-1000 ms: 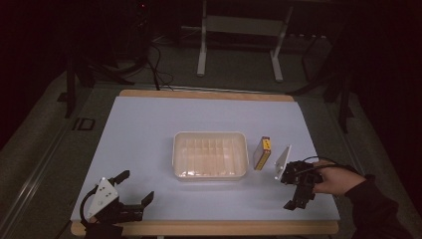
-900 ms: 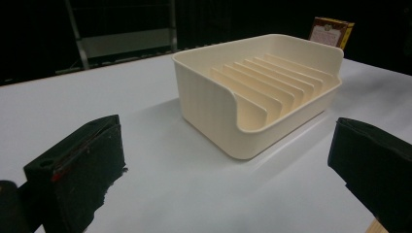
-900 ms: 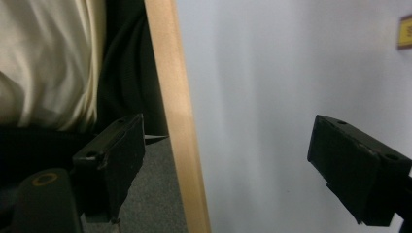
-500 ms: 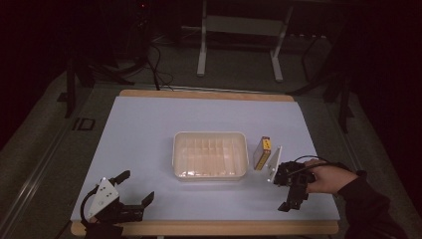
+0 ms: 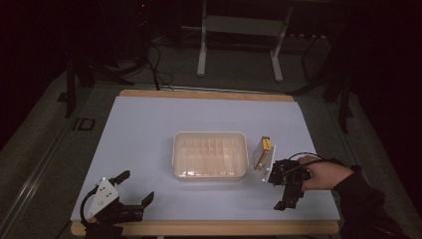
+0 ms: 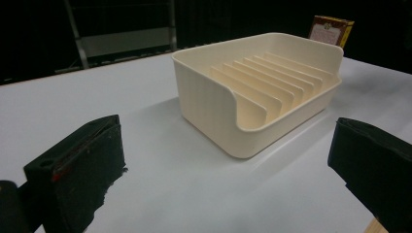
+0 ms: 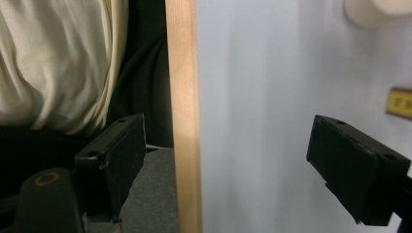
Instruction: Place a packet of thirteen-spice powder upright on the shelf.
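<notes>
Both your grippers are spread wide and hold nothing, near the table's front edge.

At 7 o'clock on the white table (image 5: 149,129), your left gripper (image 5: 135,191) lies with no hand on it, its 2 jaws far apart and aimed toward the middle. At 4 o'clock your right hand (image 5: 322,174) holds the right gripper (image 5: 288,196), jaws also wide, pointing back at the table's wooden front edge (image 7: 184,97). Just beyond that gripper, at 3 o'clock, stands a small yellow and brown box (image 5: 262,152); I can't read its label in this dim light. Beside it, at the table's centre, sits the cream ribbed tray (image 5: 210,155), empty, with about 7 dividers in the left gripper view.
</notes>
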The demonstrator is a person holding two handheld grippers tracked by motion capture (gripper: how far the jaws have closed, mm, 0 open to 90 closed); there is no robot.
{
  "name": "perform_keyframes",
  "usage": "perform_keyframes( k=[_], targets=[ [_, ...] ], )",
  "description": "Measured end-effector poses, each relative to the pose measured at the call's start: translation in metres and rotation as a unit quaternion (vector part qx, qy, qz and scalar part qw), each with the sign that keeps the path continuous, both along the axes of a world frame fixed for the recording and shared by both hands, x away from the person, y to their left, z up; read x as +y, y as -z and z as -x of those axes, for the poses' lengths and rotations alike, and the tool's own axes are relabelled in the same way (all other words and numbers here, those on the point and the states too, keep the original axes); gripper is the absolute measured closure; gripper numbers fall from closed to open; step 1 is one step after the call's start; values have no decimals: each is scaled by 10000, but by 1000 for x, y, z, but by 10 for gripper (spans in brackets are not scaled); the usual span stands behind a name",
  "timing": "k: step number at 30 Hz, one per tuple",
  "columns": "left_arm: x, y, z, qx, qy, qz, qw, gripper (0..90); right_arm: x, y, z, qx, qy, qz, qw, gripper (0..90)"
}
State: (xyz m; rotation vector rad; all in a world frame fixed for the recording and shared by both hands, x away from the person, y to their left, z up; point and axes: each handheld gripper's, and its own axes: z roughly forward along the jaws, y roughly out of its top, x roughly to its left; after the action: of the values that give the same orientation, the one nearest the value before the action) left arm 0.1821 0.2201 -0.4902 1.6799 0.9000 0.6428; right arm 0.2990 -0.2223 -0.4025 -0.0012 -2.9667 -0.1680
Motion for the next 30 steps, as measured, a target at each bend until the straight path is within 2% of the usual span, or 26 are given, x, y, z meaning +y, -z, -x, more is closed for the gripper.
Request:
perform_keyframes(
  k=[4,11,16,21,25,30],
  targets=[
    [0,0,0,8,6,-4,10000,0,3,-8,-2,-82,-39,-43,9999,142],
    [1,0,0,10,-6,2,10000,0,6,-20,-9,-404,-45,-145,9991,142],
    [1,0,-1,21,-4,-11,10000,0,7,-30,-19,-394,42,-139,9991,157],
    [1,1,-1,32,-1,-8,10000,0,5,-40,-28,-713,23,-132,9974,158],
    [1,1,-1,39,5,-3,10000,0,3,-49,-38,-884,102,-176,9959,158],
    [1,1,-1,44,20,-9,10000,0,2,-54,-50,-1107,125,-270,9934,157]
  ],
)
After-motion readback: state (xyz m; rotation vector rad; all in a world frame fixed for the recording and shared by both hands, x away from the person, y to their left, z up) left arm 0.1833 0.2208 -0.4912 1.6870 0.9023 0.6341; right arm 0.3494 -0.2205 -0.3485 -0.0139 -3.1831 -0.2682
